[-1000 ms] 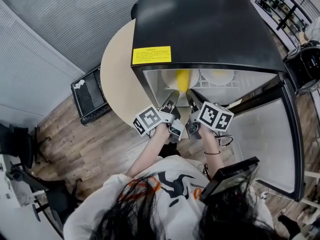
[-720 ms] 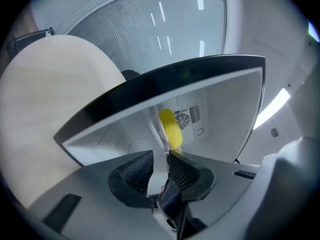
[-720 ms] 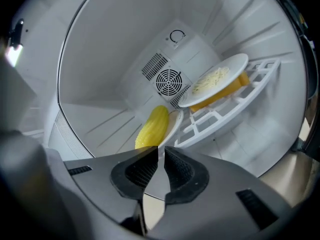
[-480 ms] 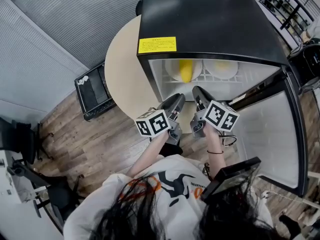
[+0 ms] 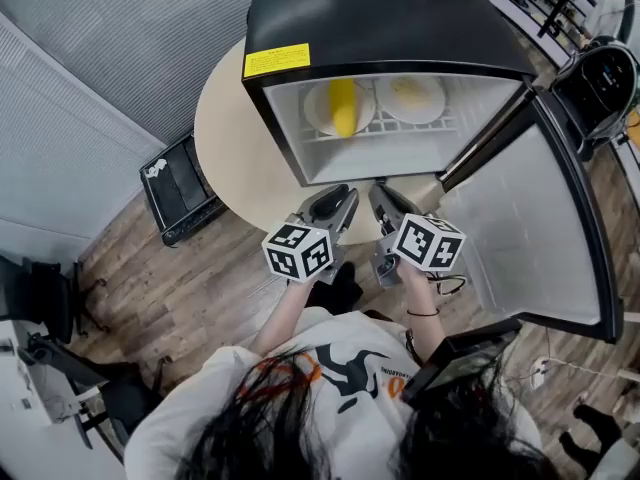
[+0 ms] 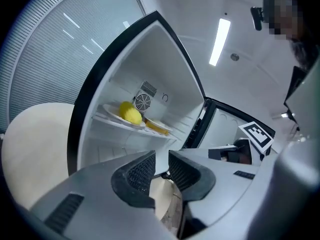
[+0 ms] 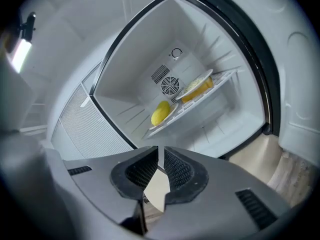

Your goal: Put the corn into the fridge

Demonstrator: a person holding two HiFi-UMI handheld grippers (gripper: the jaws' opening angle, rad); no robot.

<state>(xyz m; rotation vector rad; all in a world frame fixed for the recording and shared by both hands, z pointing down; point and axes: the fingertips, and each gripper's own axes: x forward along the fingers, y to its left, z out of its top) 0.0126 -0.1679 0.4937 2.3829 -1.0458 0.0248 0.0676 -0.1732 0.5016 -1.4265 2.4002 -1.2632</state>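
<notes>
In front of the open fridge point(image 5: 380, 18), the left gripper point(image 5: 340, 200) holds its jaws slightly apart and the right gripper point(image 5: 383, 196) holds them nearly together, both empty. Farther in, the corn point(image 5: 343, 108) lies on a plate point(image 5: 317, 112) on the shelf point(image 5: 400, 128).

White tee point(image 5: 335, 363) w/ black+orange print, short sleeves; long dark hair point(image 5: 265, 423); 1 black band point(image 5: 424, 312), R wrist.

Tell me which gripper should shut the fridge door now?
Right, probably. The open door hangs on the person's right, and the right gripper sits nearer it than the left gripper. Both hold nothing; the corn already lies on a plate inside.
</notes>
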